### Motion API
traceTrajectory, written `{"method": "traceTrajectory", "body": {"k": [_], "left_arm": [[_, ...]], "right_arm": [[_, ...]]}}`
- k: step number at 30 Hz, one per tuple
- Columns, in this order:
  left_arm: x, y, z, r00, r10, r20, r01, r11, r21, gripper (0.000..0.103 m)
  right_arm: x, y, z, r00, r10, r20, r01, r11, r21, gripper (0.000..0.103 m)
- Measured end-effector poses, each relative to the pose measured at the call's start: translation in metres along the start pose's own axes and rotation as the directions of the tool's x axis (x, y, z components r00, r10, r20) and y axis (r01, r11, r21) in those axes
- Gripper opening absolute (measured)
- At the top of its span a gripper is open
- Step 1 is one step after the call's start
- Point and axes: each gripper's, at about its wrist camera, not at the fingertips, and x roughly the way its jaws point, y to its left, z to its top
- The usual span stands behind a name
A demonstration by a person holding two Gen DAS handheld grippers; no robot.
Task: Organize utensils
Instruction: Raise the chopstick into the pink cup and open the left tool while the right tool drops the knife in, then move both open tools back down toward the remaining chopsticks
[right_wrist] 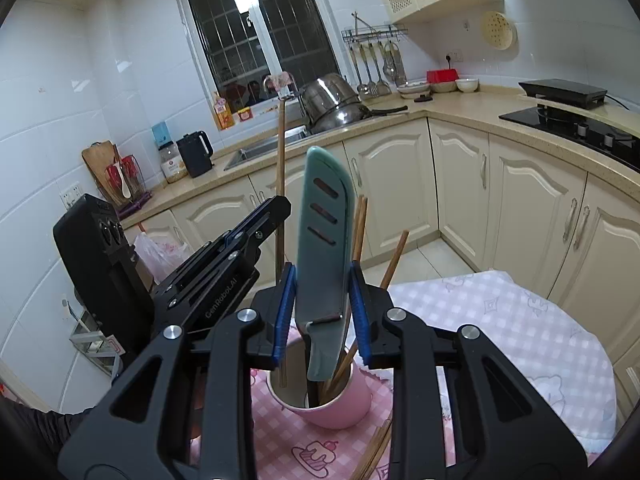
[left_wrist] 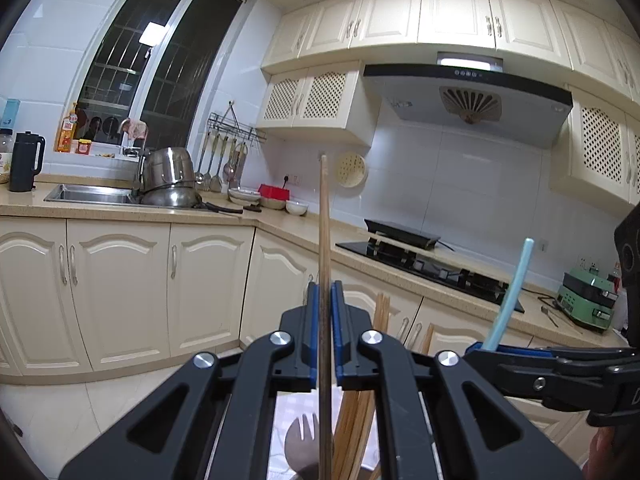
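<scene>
Two tools work over a round pink ceramic cup (right_wrist: 325, 402) at the bottom centre of the right wrist frame, on a pink checked tablecloth (right_wrist: 500, 320) covering the table. The left tool (left_wrist: 324, 308), nearly level, is clamped on a thin, light, stiff wooden chopstick (left_wrist: 324, 220) at mid-shaft, likely to pivot if held loosely. The right tool (right_wrist: 320, 312), tilted downward, grips a sheathed teal kitchen knife (right_wrist: 324, 220) across its smooth, probably slippery guard, handle in the cup.

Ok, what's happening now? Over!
Left gripper shut on a chopstick. Right gripper shut on a teal knife, tip down in the pink cup. Other chopsticks crowd the cup.
</scene>
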Motion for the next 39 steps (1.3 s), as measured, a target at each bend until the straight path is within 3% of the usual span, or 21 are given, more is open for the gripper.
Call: {"method": "traceTrajectory", "body": {"k": [3, 5, 6, 7, 8, 11, 13, 16, 24, 39], "left_arm": [[-0.002, 0.002, -0.005, 1.000, 0.001, -0.023, -0.001, 1.000, 0.008, 0.007], [-0.006, 0.002, -0.007, 0.999, 0.004, -0.038, -0.003, 1.000, 0.022, 0.019], [-0.009, 0.002, -0.007, 0.999, 0.010, -0.037, -0.009, 1.000, 0.025, 0.035], [-0.012, 0.002, -0.006, 0.999, 0.014, -0.034, -0.013, 1.000, 0.025, 0.042], [-0.016, 0.003, -0.006, 0.999, 0.014, -0.039, -0.013, 1.000, 0.025, 0.043], [-0.026, 0.006, -0.004, 0.999, 0.024, -0.045, -0.022, 0.999, 0.030, 0.066], [-0.034, 0.006, -0.002, 0.998, 0.034, -0.044, -0.032, 0.999, 0.038, 0.081], [-0.047, 0.004, 0.003, 0.998, 0.043, -0.044, -0.041, 0.998, 0.057, 0.091], [-0.075, -0.008, 0.014, 0.994, 0.081, -0.074, -0.071, 0.990, 0.126, 0.094], [-0.119, -0.021, 0.010, 0.983, 0.104, -0.149, -0.079, 0.984, 0.161, 0.094]], "right_arm": [[0.006, -0.002, -0.003, 1.000, -0.001, -0.028, 0.002, 1.000, 0.010, 0.027], [0.007, -0.006, -0.006, 0.999, 0.001, -0.038, 0.000, 0.999, 0.035, 0.028], [0.007, -0.008, -0.006, 0.999, -0.002, -0.039, 0.003, 0.999, 0.049, 0.036], [0.006, -0.010, -0.006, 0.999, -0.008, -0.033, 0.010, 0.998, 0.058, 0.057], [0.003, -0.012, -0.006, 1.000, -0.013, -0.019, 0.014, 0.998, 0.068, 0.064], [-0.005, -0.017, -0.006, 1.000, -0.013, 0.000, 0.013, 0.995, 0.099, 0.072], [-0.011, -0.021, -0.007, 0.999, -0.028, 0.023, 0.025, 0.993, 0.116, 0.088], [-0.021, -0.029, -0.010, 0.998, -0.046, 0.040, 0.040, 0.987, 0.155, 0.095], [-0.036, -0.041, -0.016, 0.996, -0.081, 0.037, 0.073, 0.979, 0.192, 0.096], [-0.076, -0.041, -0.038, 0.991, -0.131, 0.005, 0.127, 0.972, 0.196, 0.096]]}}
